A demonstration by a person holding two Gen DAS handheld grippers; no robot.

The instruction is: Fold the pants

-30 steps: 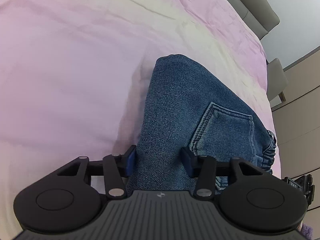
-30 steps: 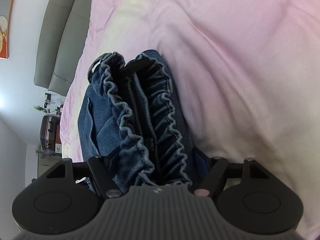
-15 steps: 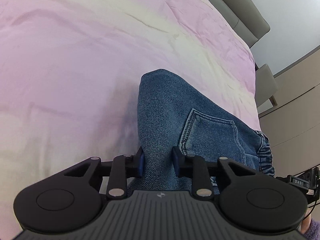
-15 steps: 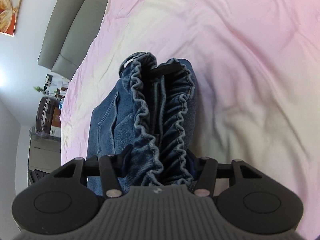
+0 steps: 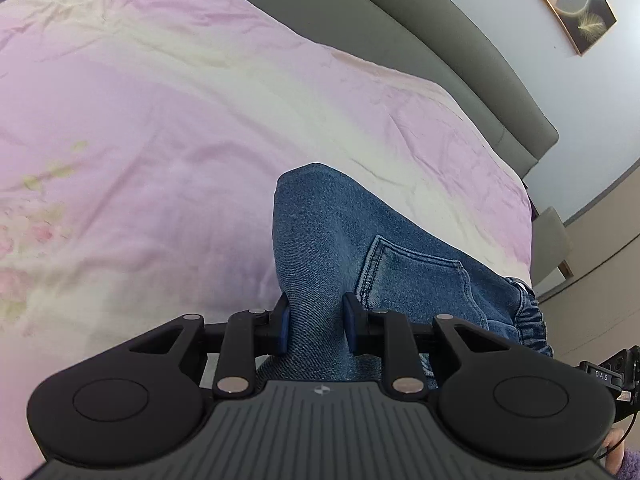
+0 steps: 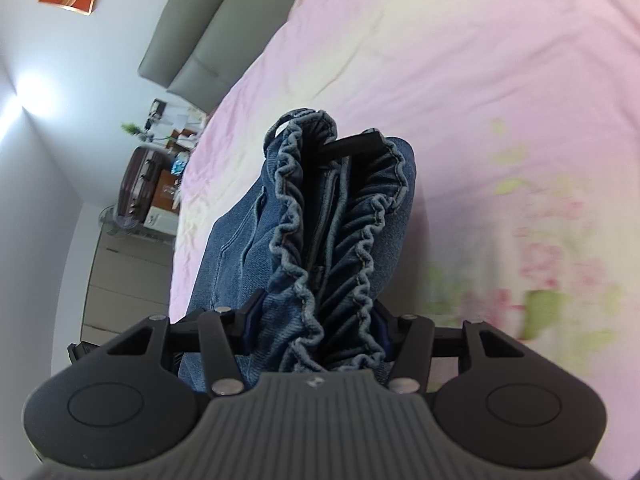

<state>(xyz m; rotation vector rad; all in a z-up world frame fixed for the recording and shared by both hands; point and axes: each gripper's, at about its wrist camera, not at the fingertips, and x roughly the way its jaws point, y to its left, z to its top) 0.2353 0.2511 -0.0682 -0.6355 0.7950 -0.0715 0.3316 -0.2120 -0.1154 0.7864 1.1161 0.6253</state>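
Observation:
Blue denim pants point(image 5: 360, 248) with a back pocket and an elastic ruffled waistband are held up over the pink bed. My left gripper point(image 5: 316, 328) is shut on a fold of denim beside the pocket. My right gripper point(image 6: 316, 332) is shut on the gathered waistband point(image 6: 344, 240), which bunches between its pads. A black strip point(image 6: 352, 144) shows inside the waistband at its far end. The pant legs are hidden.
A pink and cream floral duvet point(image 5: 160, 140) covers the bed. A grey headboard point(image 5: 400, 36) runs along the far side. A suitcase and cluttered desk point(image 6: 140, 176) stand beyond the bed. Framed pictures point(image 5: 568, 4) hang on the wall.
Both grippers have closed tighter on the denim and lifted the pants. Both views have tilted up, so more of the headboard and wall shows.

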